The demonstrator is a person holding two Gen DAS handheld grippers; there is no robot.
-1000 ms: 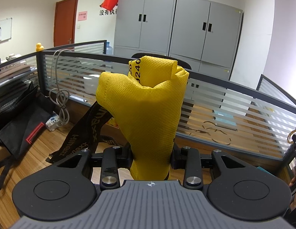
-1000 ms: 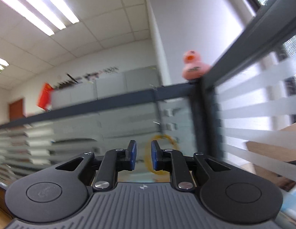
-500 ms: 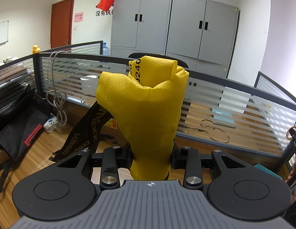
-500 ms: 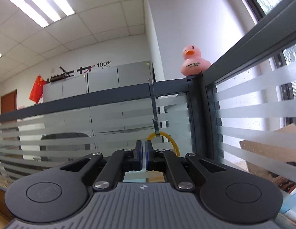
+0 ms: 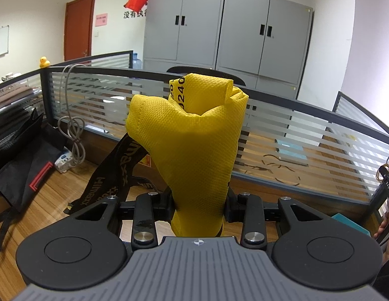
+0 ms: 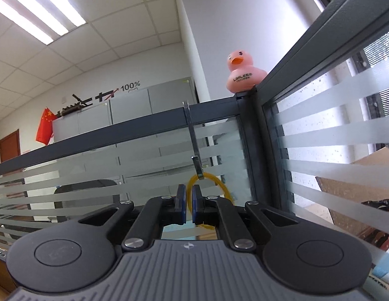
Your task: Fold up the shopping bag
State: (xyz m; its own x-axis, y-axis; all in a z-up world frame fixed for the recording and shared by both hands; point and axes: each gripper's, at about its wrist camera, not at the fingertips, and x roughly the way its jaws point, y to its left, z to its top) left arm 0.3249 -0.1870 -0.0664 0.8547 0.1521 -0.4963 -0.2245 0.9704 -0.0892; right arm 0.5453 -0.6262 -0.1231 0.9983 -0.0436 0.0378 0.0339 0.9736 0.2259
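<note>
While the left gripper point(image 5: 198, 207) clamps the rolled yellow bag point(image 5: 191, 135) | right gripper point(image 6: 189, 207) closed, empty | risk: roll unfurls ahead if grip loosens.

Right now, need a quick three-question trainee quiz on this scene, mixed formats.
1. What do the fingers of the left gripper clamp?
2. What hangs from the metal hook on the partition? A: a key ring. B: a yellow rubber band. C: a cloth.
3. True or false: the pink duck sits on top of the partition.

Key
1. The rolled yellow bag, standing up between them.
2. B, the rubber band.
3. True.
</note>
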